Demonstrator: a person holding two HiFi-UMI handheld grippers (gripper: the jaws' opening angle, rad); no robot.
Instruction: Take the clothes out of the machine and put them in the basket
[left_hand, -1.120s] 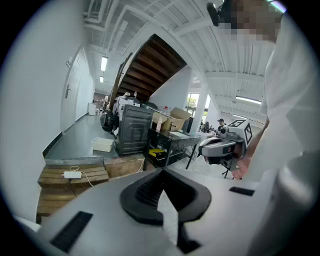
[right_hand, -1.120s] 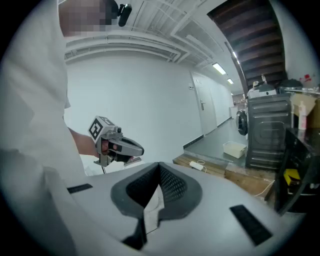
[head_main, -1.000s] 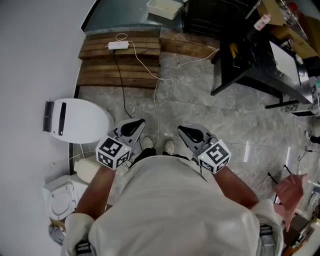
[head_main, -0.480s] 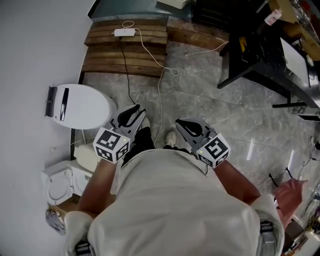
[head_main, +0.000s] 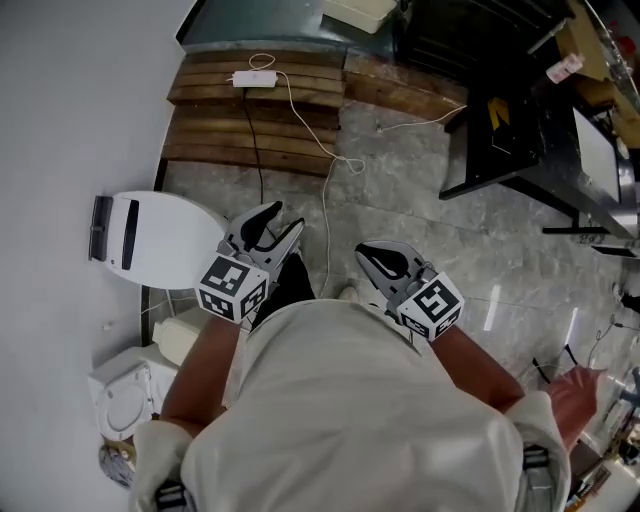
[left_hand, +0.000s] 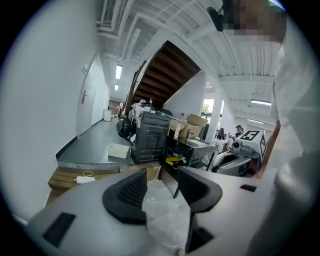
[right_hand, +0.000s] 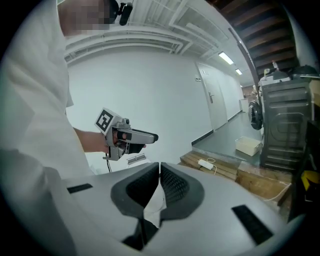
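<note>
Left gripper (left_hand: 162, 189) just opening, nothing between, floor (left_hand: 167, 216) beyond

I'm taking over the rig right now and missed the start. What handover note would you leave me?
Left hand-held gripper: jaws apart, just been opening, nothing between them.
Right hand-held gripper: jaws together, empty.
Things: the washer stands across the floor, beyond the wooden planks. A white tub in front of it is likely the basket. No clothes in view.
Done: nothing that shows.
Left: go to the washer, pull the clothes out and drop them in the tub.
</note>
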